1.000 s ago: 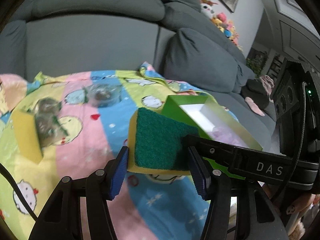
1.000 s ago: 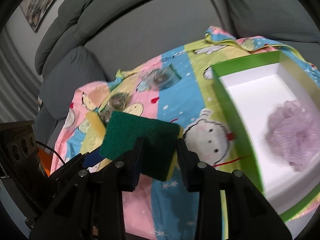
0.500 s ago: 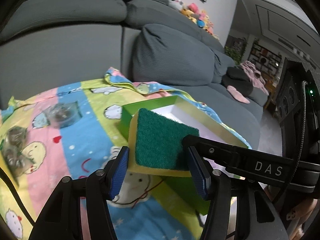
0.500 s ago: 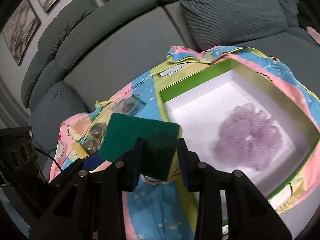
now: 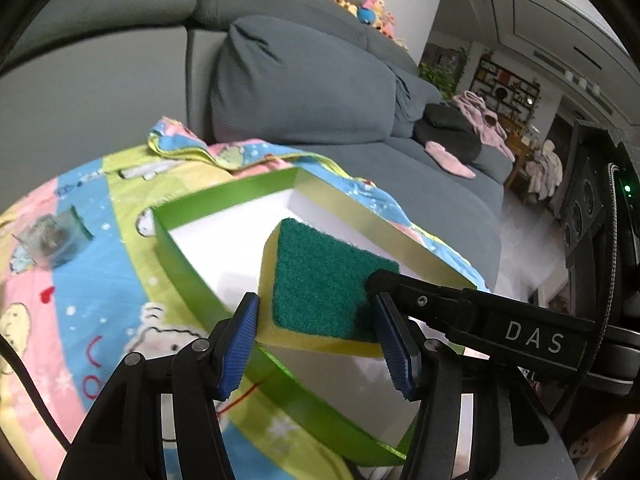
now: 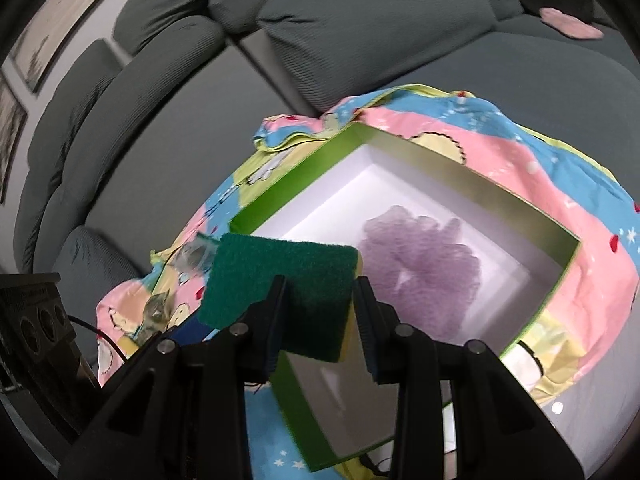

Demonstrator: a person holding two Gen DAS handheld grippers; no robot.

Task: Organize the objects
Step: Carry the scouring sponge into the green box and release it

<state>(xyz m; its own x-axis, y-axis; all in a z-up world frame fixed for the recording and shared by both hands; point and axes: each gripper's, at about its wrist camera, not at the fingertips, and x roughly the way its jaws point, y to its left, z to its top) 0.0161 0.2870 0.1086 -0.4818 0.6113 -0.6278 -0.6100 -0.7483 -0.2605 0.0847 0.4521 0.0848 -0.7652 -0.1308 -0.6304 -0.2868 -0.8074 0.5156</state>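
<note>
two grippers clamp one sponge [image 5: 320, 280] from both sides: the left gripper [image 5: 320, 334] squeezes its long sides, and the right gripper [image 6: 318, 330] pinches its near end. just past the fingertips of both, the sponge hangs over the near wall of a green box [image 6: 256, 210] on a cartoon blanket [image 5: 80, 280]. farther ahead of the right gripper, a purple mesh puff [image 6: 424, 264] lies inside the box.

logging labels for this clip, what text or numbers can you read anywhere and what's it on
"DAS": white letters on the black arm of the right gripper, seen in the left wrist view.
Small label on the black device at the left edge of the right wrist view: too blurred to read.
</note>
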